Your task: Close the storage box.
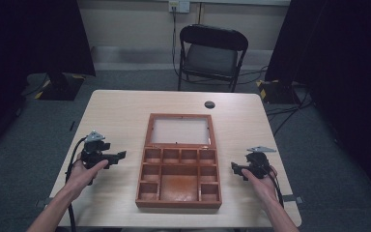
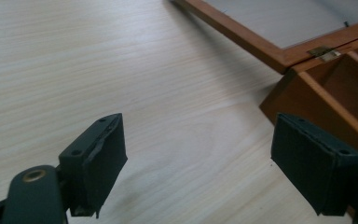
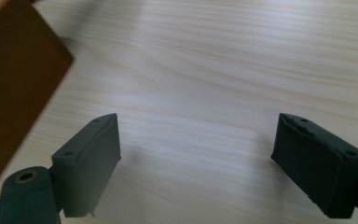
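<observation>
- One table, pale wood grain, carried everything; no writing readable on its top.
- One folding chair, dark, stood beyond the far edge of the table, seat facing it.
- One wooden box, reddish-brown, lay in the middle of the table with its lid swung flat back toward the chair. No brand, label or lettering could be made out on it from any view.
- The lid held one pale panel inside its frame.
- Box tray was split into compartments: a row of four small ones along the hinge side, three small ones down each side below that, a wide shallow one and a large one in the centre. All looked bare.
- One brass hinge showed in the left gripper view, where lid met tray.
- Two grippers, one per hand. Left gripper sat left of the box, near but apart from it; its jaws stood spread over bare tabletop, nothing between them.
- Right gripper sat right of the box, just beside its wall, not touching; jaws spread wide, nothing between.
- One small dark round cap sat in the tabletop near the far edge.
- One wall socket with a cable plugged in, behind the chair; no markings legible.
</observation>
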The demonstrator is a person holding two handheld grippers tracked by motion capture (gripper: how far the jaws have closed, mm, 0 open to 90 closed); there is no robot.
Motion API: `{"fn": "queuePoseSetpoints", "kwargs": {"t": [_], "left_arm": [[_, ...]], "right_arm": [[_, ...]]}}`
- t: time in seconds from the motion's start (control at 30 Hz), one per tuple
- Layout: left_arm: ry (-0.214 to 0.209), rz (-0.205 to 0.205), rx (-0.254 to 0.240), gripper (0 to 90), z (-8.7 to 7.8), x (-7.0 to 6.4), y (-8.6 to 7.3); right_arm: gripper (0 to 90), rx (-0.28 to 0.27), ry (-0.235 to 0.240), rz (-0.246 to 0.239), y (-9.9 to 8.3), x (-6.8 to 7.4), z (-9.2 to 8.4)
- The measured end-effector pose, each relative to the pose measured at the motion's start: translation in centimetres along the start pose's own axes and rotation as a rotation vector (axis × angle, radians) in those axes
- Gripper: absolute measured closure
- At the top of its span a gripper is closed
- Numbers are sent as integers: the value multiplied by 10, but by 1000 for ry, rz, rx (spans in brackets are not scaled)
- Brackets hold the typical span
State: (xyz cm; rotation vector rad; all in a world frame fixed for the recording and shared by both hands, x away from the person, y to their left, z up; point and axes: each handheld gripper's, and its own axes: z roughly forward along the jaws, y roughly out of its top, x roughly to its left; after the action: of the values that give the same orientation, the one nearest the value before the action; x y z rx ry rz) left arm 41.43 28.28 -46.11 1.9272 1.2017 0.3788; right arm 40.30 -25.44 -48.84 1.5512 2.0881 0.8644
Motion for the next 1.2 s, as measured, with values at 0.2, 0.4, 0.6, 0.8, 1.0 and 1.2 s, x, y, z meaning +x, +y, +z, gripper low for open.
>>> {"fn": "queuePoseSetpoints", "kwargs": {"t": [0.2,0.4,0.6,0.8,1.0,1.2], "left_arm": [[-8,-32,-16,175,3,-6,11],[-13,-11,-43,175,6,-12,28],[3,33,-31,176,11,-11,53],[-12,53,-45,179,23,-13,79],[-23,52,-27,187,50,-18,78],[-49,17,35,214,71,-19,68]], "right_arm": [[153,-67,7,-57,19,7,-11],[152,-75,74,-31,43,8,-15],[165,-122,112,-41,69,16,-11],[160,-138,155,-66,94,30,-1],[165,-118,183,-100,103,38,22],[165,-54,208,-122,97,43,48]]}}
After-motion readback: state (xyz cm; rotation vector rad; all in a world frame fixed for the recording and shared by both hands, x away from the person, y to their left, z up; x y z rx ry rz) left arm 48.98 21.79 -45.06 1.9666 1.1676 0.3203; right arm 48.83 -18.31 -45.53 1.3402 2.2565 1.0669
